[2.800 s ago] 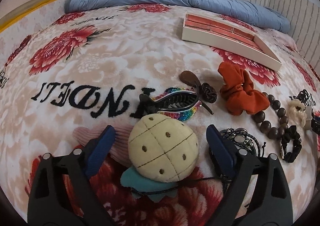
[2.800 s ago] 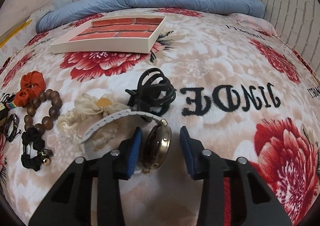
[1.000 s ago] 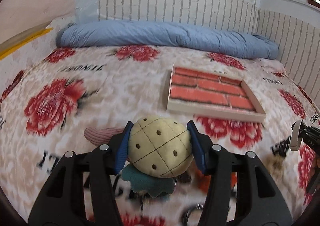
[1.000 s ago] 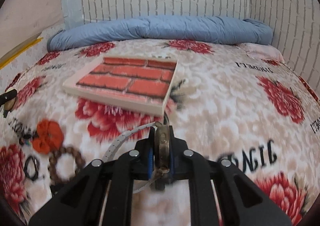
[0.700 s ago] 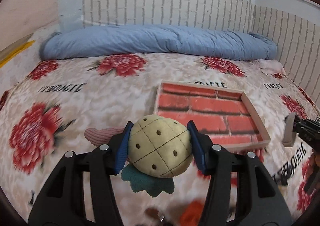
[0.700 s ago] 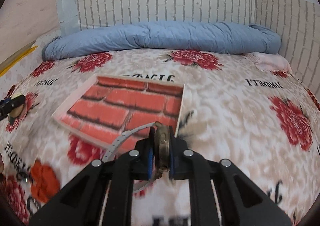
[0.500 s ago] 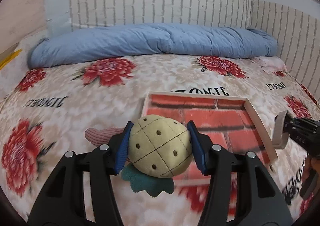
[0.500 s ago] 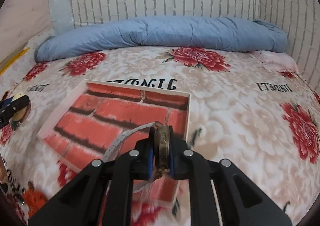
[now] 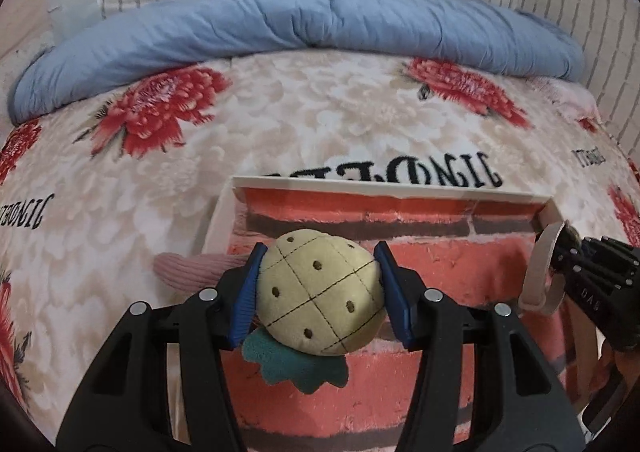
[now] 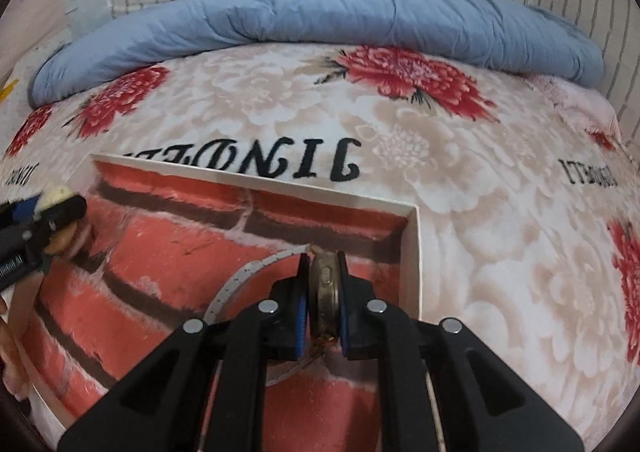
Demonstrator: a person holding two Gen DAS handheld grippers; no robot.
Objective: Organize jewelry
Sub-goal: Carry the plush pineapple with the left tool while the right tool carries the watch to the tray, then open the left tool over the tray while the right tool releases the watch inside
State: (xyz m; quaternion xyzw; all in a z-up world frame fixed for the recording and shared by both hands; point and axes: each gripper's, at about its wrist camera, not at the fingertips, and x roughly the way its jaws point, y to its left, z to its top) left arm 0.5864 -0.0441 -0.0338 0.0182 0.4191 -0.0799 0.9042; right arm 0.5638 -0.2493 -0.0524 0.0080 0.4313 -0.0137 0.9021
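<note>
The left tongs (image 9: 319,288) clamp a round yellow pineapple-shaped plush (image 9: 320,294) at about half their spread, while the right tongs (image 10: 323,302) are pinched nearly closed on the brass-coloured case of a wristwatch (image 10: 325,294) with a pale strap. Both are held over the shallow brick-patterned tray (image 10: 414,252) on the floral bed cover (image 10: 460,180). A second ago the tray lay well ahead of both tongs; whether either item touches the tray floor is hard to tell.
</note>
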